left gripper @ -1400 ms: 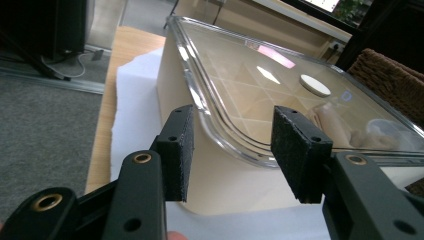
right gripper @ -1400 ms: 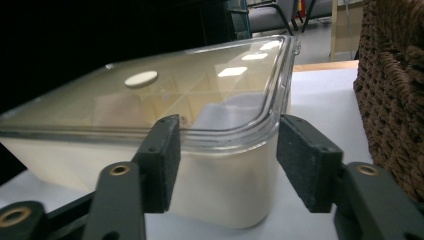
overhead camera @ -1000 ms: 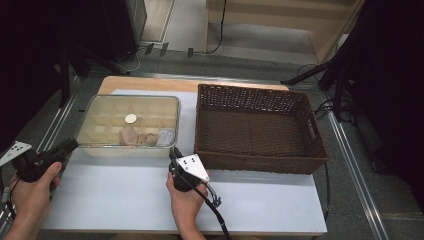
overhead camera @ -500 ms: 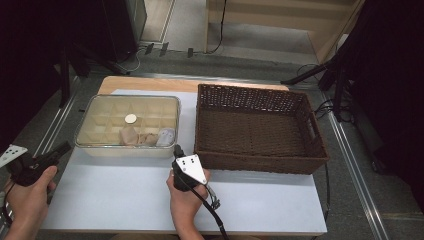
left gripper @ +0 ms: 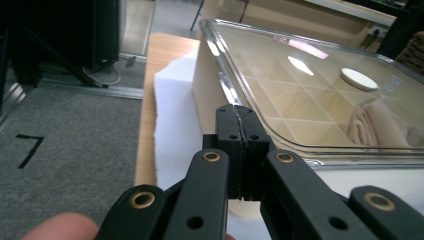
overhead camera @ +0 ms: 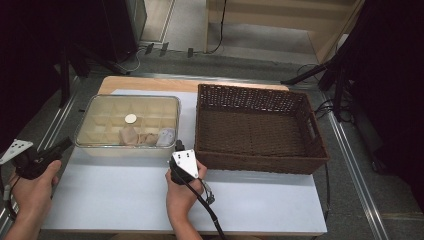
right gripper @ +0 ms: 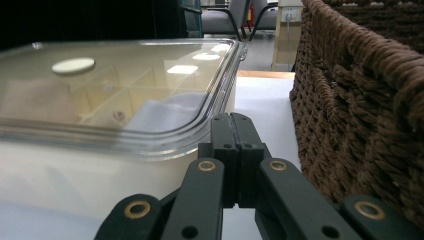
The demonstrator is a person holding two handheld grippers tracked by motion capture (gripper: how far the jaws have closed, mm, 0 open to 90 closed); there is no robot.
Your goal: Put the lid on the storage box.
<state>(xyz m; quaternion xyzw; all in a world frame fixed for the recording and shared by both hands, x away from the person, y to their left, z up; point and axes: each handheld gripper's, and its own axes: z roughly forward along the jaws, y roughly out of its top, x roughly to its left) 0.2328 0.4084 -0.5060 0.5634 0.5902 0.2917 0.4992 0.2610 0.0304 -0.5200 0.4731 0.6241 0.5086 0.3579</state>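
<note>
A cream box [overhead camera: 100,148] with a clear lid [overhead camera: 150,107] stands on the left half of the table. A white disc [overhead camera: 130,118] lies on the lid, and rolled cloths [overhead camera: 137,136] lie in the front compartments. My left gripper [overhead camera: 66,142] is shut and empty, its tips pointing at the box's front left corner [left gripper: 210,95] from just off the table's left edge. My right gripper [overhead camera: 178,145] is shut and empty too. It points at the box's front right corner [right gripper: 220,75], in the gap beside the brown wicker basket [overhead camera: 250,92]. Both sets of jaws [left gripper: 241,112] [right gripper: 232,120] are pressed together.
The empty wicker basket's wall [right gripper: 360,100] rises close on the right of my right gripper. A white sheet [overhead camera: 125,200] covers the table in front of the box and basket. Grey floor [left gripper: 60,130] lies left of the table edge.
Both hands have shifted only slightly beside the box. The box and basket have not moved.
</note>
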